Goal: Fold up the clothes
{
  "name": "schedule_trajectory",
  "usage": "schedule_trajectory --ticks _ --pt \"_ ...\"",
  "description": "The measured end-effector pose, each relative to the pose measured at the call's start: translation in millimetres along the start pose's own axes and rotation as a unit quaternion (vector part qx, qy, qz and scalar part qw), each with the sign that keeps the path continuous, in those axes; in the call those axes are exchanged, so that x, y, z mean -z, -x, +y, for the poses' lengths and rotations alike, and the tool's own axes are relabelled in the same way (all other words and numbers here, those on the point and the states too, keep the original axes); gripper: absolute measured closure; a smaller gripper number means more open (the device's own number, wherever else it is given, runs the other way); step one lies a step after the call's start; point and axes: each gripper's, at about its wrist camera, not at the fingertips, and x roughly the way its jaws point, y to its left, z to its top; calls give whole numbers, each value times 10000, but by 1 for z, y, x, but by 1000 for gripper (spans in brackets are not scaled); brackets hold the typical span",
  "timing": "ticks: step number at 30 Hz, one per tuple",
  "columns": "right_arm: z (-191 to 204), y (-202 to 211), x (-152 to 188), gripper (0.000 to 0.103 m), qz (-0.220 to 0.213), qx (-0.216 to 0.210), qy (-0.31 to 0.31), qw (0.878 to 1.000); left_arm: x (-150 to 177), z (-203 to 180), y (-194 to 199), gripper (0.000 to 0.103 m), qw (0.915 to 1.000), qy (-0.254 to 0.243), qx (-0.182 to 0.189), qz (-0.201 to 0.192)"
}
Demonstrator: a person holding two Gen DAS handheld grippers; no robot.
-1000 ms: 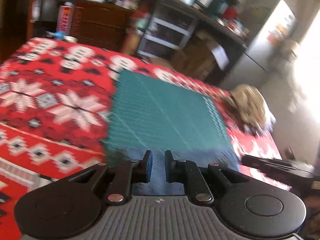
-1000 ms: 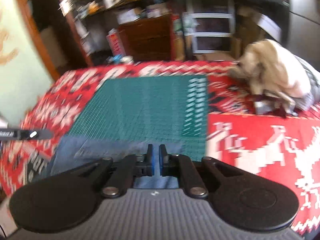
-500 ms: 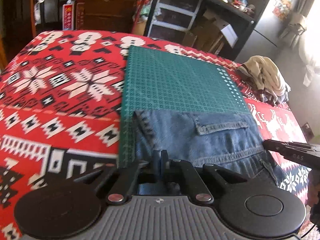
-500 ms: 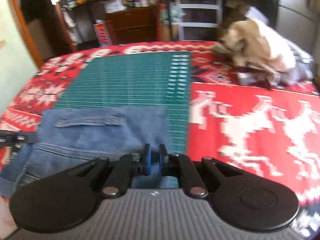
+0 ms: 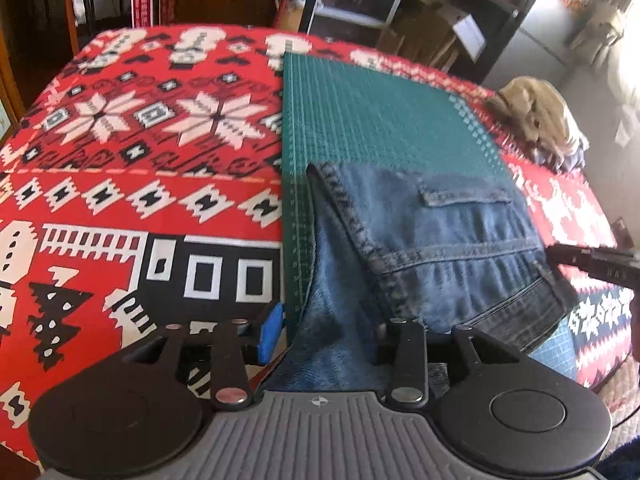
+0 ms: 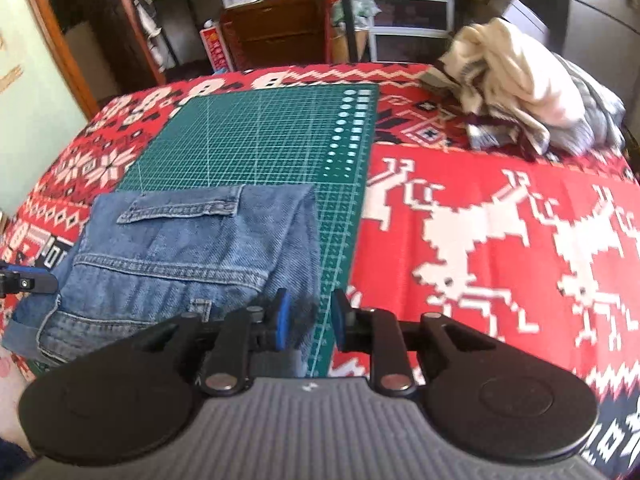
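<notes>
Lying folded on the near half of the green mat (image 6: 256, 140), the jeans (image 6: 172, 248) show a pocket flap facing up, and their near edge hangs past the mat toward both grippers. Mat sits on a red patterned blanket (image 6: 500, 240) with white snowflake and deer motifs.

Left gripper (image 5: 324, 332): jaws spread wide, blue pad (image 5: 272, 328) visible on one finger, the other finger's tip hidden behind denim. A fold of the jeans drapes between the fingers, but nothing is clamped. Seen from the right wrist view, its tip (image 6: 28, 280) shows at the far left edge, just beside the jeans' side.

Right gripper (image 6: 308, 316): jaws apart, less wide than the left. Blue pads on both fingers (image 6: 282, 316). The jeans' corner lies in the gap, blurred and dark there; not pinched. From the left wrist view, its black tip (image 5: 592, 262) pokes in at the right, just beside the jeans' edge.

Pile of cream and grey clothes (image 6: 528, 100) sits on the blanket at the far right corner, well apart from the mat. Behind the bed: a wooden dresser (image 6: 276, 28), white plastic drawers (image 6: 408, 4), cluttered shelves. Some motion blur in the left wrist view.
</notes>
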Motion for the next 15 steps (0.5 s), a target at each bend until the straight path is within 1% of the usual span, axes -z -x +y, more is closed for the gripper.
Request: schedule_trajectory --ticks 2,4,7,11,12,15 --pt "2 -7 -5 79 96 -51 88 9999 -3 2 -4 63 9999 -7 62 119" --pt "-2 -11 -9 78 149 -148 12 9998 -5 3 -7 63 9998 -57 110 164" --pt "-11 -15 -13 76 109 -286 -210 9993 -8 4 -10 63 9997 -109 167 170" --pt "-14 -17 -11 73 0 -390 -269 9989 -7 3 -10 64 9997 -27 183 150" --pt "-14 -17 -11 73 -2 -406 -286 9988 -5 2 -9 64 9997 -29 159 155" --pt "-13 -15 -10 78 105 -512 -392 9979 -2 0 -5 65 9997 -50 116 208"
